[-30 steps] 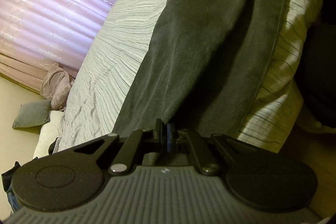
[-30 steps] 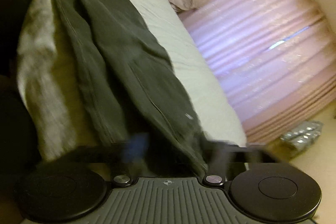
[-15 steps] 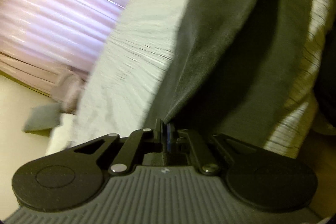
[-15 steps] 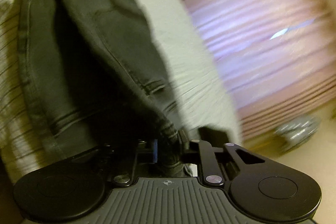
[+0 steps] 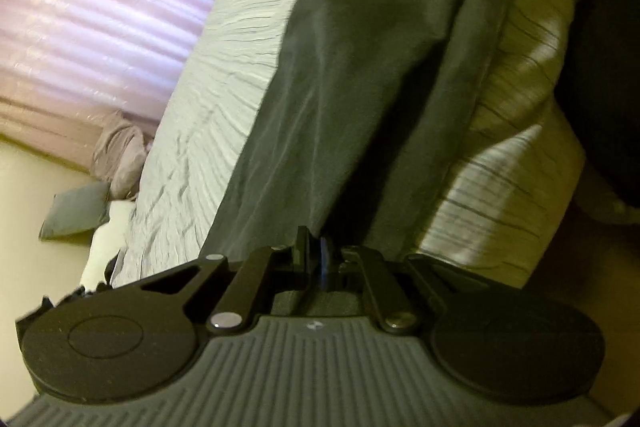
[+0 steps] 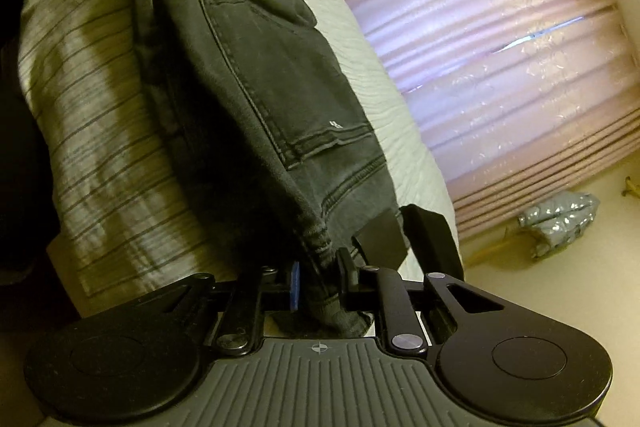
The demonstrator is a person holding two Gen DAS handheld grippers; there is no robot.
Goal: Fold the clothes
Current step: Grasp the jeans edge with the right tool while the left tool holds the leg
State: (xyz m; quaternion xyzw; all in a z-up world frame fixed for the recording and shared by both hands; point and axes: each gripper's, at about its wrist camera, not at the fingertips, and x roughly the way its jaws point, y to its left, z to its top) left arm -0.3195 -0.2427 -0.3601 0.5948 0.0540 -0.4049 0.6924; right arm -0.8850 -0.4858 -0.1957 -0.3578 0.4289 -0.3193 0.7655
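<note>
Dark grey denim jeans (image 6: 280, 79) lay lengthwise along the pale ribbed bed (image 5: 208, 99). My right tool (image 6: 318, 283) had just closed, pinching the waistband at six o'clock; my left tool (image 5: 314, 259), pressed together, pinched the hem. Both ends secured, I judged the fold ready.

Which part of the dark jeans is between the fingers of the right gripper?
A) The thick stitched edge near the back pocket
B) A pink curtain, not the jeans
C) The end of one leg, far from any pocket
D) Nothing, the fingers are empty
A: in the right wrist view the right gripper is closed on the bunched, stitched edge of the dark jeans, just below the back pocket.
</note>
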